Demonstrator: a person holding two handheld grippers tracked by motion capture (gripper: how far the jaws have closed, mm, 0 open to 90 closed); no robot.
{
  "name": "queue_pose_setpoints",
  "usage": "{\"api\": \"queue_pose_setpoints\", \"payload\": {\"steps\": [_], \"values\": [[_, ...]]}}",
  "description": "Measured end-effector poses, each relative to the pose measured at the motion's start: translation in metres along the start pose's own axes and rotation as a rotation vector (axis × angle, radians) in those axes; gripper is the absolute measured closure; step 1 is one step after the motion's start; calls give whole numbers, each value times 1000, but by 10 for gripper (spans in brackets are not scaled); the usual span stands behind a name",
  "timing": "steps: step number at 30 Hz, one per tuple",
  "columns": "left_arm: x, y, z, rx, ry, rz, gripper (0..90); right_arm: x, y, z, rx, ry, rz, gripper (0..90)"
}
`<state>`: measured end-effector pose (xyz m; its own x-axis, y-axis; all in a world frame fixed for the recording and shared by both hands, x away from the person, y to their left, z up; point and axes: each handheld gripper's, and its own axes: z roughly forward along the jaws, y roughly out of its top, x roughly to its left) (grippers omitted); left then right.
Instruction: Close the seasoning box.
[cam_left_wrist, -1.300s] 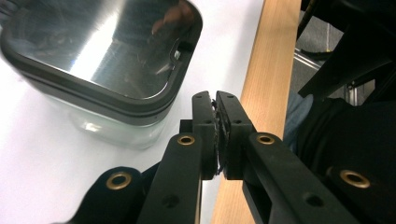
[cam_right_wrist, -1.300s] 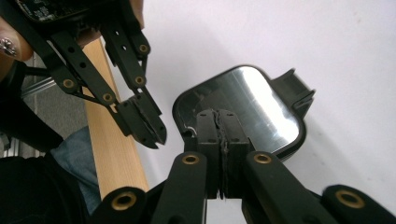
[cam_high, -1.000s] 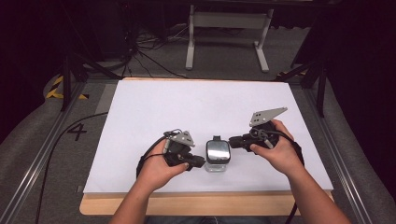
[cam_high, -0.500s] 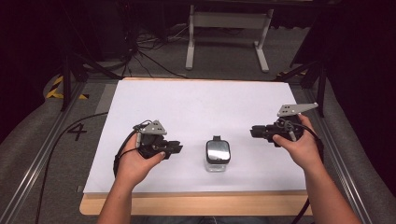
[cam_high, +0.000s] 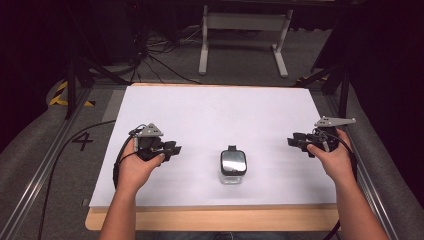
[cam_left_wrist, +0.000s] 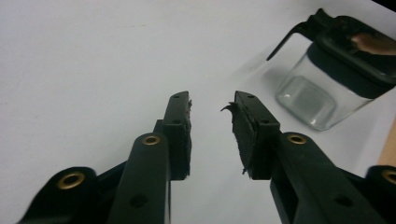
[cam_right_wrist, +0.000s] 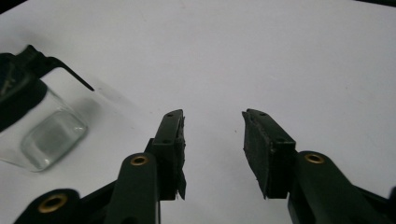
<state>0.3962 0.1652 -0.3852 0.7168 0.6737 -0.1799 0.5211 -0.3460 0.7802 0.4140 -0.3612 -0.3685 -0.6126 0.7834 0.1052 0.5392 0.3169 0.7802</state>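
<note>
A small glass jar (cam_high: 233, 167) with a black lid stands upright on the white sheet (cam_high: 215, 115) that covers the table, near the front edge and about midway between the two hands. The left gripper (cam_high: 172, 149) hangs over the sheet to the jar's left, well apart from it, its tips pointing toward the jar. Its jaws have just been opening and now stand parted, with nothing between them but bare white sheet. In the left gripper view the jar (cam_left_wrist: 327, 79) sits beyond and to the right of the left gripper (cam_left_wrist: 212, 105), outside the gap.

The right gripper (cam_high: 295, 142) is held near the sheet's right edge, farther from the jar than the left one. Its jaws too have just been opening and stand wide, gripping nothing. In the right gripper view the jar (cam_right_wrist: 42, 126) lies off to the left of the right gripper (cam_right_wrist: 212, 119).

The sheet is bare on both sides of the jar and all the way to its far edge. A strip of wooden tabletop (cam_high: 215, 220) shows along the front.
</note>
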Motion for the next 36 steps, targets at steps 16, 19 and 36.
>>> {"api": "queue_pose_setpoints", "payload": {"steps": [16, 19, 36], "values": [[43, -37, 21, -15, 99, -66, 520, -18, -34, 26, 22, -1, 44, 523], [44, -41, 27, -6, 95, -62, 506, -18, -38, 29, 34, -10, 37, 522], [40, -43, 43, 22, 100, -80, 466, -11, -52, 45, 39, -18, 17, 507]]}}
